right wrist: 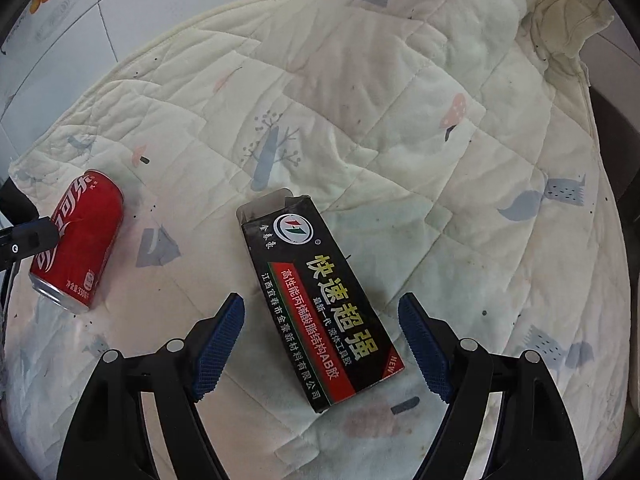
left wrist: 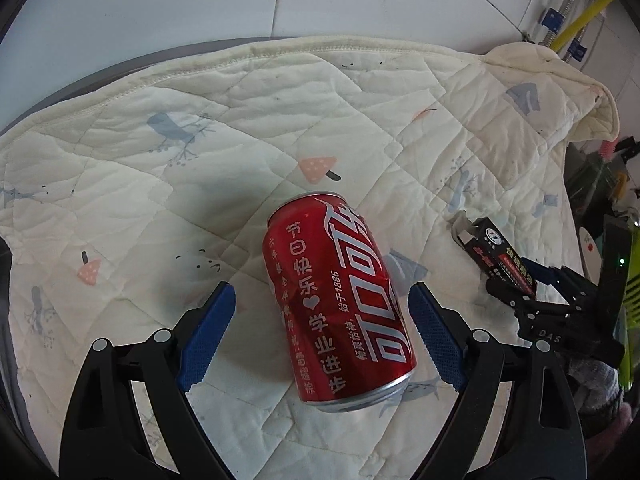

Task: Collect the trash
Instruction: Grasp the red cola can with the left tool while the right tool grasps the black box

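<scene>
A red cola can (left wrist: 338, 300) lies on its side on a cream quilted cloth (left wrist: 240, 128) printed with small blue trees and pink mushrooms. The left gripper (left wrist: 322, 334) sits low over the can with its two blue-padded fingers (left wrist: 208, 336) spread wide apart, one on each side of the can's lower half; a sliver of cloth shows between each pad and the can, so nothing is clamped. To the right of the can, near but not touching it, lies a flat black glue box (right wrist: 316, 300) with yellow and white Chinese lettering and a red stripe. The flap at the box's end farthest from the camera stands open. The right gripper (right wrist: 322, 346) hovers over the nearer end of that box, its blue-padded fingers (right wrist: 218, 348) likewise held wide apart on either side, with cloth visible between pads and box. Beyond the can, past the cloth's stitched edge, a white tiled surface (left wrist: 160, 0) shows. The cloth's corner far to the right of the can is folded up.
</scene>
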Available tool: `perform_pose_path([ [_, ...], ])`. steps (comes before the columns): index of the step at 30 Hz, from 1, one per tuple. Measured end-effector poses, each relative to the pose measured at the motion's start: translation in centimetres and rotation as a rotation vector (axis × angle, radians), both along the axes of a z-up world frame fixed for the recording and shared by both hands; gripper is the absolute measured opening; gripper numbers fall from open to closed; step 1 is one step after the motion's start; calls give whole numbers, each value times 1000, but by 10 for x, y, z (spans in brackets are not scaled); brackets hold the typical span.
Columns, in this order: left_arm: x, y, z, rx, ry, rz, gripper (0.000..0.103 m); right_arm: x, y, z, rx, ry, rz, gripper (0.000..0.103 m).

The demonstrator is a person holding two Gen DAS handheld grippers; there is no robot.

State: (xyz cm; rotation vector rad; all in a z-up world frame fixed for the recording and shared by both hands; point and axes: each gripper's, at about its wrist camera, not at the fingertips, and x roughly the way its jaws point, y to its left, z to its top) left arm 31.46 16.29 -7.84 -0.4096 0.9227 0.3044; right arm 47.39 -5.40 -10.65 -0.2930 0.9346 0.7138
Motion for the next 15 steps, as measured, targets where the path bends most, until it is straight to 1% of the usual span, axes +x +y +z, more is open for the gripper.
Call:
perform_pose_path([
  [1, 2, 1, -2, -4, 5, 2, 87, 2, 1, -3, 0, 9, -2, 76],
  [4, 8, 3, -9, -23, 20, 8, 87, 2, 4, -2, -11, -17, 6, 70],
  [7, 13, 4, -15, -22, 36, 6, 84, 4, 6, -1, -18, -19, 9, 59],
  [9, 13, 3, -15, -35, 23, -13, 76, 3, 5, 1, -23, -21, 11, 56],
  [10, 14, 2, -14, -33, 21, -17, 73, 0, 4, 2, -20, -23, 16, 54],
  [13, 10, -5, -12, 3, 10, -32, 72, -9, -2, 5, -13, -27, 3, 47],
  [15, 6, -8, -11, 9, 3, -37, 72, -21, -11, 8, 8, -22, -7, 46],
])
